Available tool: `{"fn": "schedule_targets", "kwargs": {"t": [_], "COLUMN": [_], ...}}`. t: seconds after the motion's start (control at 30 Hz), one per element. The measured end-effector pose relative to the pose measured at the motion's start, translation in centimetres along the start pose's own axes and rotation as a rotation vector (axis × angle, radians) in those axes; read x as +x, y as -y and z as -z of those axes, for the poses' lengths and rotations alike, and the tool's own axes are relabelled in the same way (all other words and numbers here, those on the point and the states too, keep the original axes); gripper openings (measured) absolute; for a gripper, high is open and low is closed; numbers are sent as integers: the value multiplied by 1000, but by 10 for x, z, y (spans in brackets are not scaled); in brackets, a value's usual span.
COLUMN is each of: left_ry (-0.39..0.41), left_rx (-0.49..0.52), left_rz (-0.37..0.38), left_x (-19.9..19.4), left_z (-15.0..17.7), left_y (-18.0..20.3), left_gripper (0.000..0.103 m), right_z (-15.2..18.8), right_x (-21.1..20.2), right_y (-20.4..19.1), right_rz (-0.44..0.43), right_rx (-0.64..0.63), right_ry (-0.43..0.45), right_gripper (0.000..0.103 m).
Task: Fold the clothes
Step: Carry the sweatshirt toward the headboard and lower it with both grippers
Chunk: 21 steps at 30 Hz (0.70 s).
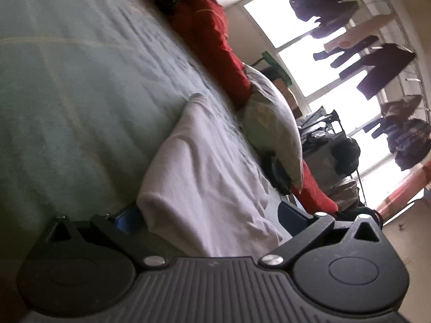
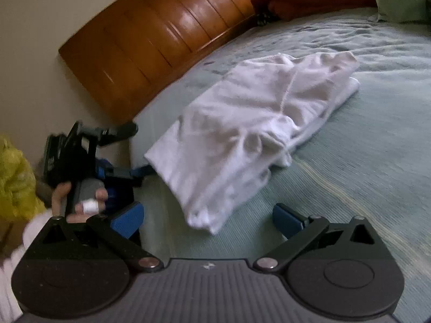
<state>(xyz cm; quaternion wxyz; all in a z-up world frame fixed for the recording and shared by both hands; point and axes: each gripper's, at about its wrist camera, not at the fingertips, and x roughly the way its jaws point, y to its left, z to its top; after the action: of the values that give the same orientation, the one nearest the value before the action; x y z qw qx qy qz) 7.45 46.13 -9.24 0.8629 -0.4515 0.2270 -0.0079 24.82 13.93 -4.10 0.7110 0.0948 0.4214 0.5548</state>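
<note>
Both tongs spread at the white garment
Right gripper and left gripper tilt down, each straddling cloth unpinched.

Soft white cloth garment, glossy wooden headboard (slatted) — matt bedspread

Right gripper: fingers spread fully wide, nothing pressed between them, pointing forward and downward. Left gripper: held in a hand with one taped finger, blue fingers wide apart, tilted downward, rolled to one side.
</note>
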Motion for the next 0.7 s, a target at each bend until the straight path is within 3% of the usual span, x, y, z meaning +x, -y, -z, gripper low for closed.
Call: {"fn": "schedule_targets", "kwargs": {"t": [0.07, 0.2, 0.23, 0.3, 0.33, 0.37, 0.4, 0.43, 0.47, 0.5, 0.6, 0.7], "left_ry": [12, 51, 60, 74, 75, 76, 76, 75, 74, 73, 68, 67], "left_rx": [1, 7, 22, 35, 30, 25, 20, 15, 14, 15, 32, 57], "left_rz": [-10, -16, -25, -75, -101, -125, -148, -171, -189, -205, -228, -245], "left_x": [6, 6, 5, 4, 5, 6, 6, 7, 8, 9, 9, 7], "left_z": [-2, 4, 7, 10, 9, 6, 3, 0, -2, -4, -8, -14], "left_y": [-2, -2, 0, 4, 4, 5, 4, 3, 2, 2, 8, 15], "left_gripper": [101, 99, 97, 82, 77, 62, 46, 39, 29, 25, 20, 14], "right_z": [-5, 8, 11, 17, 15, 12, 9, 6, 5, 5, 10, 4], "right_x": [7, 9, 10, 11, 12, 14, 15, 16, 17, 18, 18, 22], "right_y": [-2, -7, -9, -13, -10, -7, -3, 0, 7, 15, 24, 2], "right_rz": [-4, -118, -101, -59, -44, -30, -15, -1, 11, 23, 7, 51], "right_rx": [39, 136, 121, 86, 106, 130, 155, 179, 209, 244, 293, 246], "right_ry": [0, -31, -18, 13, 18, 23, 28, 33, 36, 41, 68, 52], "right_gripper": [103, 103, 100, 95, 89, 84, 70, 52, 43, 21, 17, 18]}}
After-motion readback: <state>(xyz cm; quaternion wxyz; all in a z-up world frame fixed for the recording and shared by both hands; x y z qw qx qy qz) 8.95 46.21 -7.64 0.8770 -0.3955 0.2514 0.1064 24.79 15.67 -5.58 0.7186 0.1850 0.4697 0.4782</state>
